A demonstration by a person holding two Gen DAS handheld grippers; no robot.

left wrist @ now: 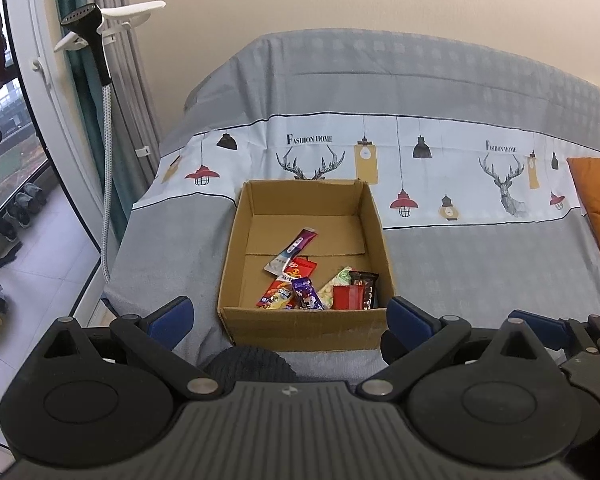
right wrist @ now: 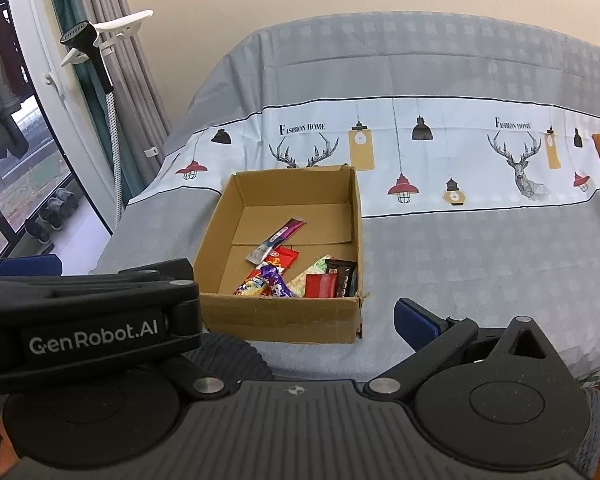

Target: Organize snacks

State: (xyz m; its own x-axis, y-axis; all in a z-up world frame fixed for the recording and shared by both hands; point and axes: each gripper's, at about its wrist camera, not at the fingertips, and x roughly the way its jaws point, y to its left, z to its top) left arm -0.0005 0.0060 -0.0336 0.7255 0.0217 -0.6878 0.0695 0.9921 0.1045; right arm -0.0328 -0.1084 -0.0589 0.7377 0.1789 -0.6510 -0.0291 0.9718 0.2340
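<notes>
A: Start at the left. What's there?

B: A window, shoes on the floor by it, and a steamer on its pole beside the curtain.

A: And the left gripper?

B: Jaws spread wide, nothing between them. It sits just short of the box.

A: Where are the snacks?

B: All inside the box, on the sofa cover. A purple stick lies toward the middle; the red packs, purple wrapper and dark bar bunch against the near wall.

A: The right gripper?

B: One blue finger shows, off the box's right corner. The other is hidden behind the left gripper's body, so I cannot tell how the jaws stand. Nothing shows in front of it.

A: Farthest right?

B: An orange cushion.
</notes>
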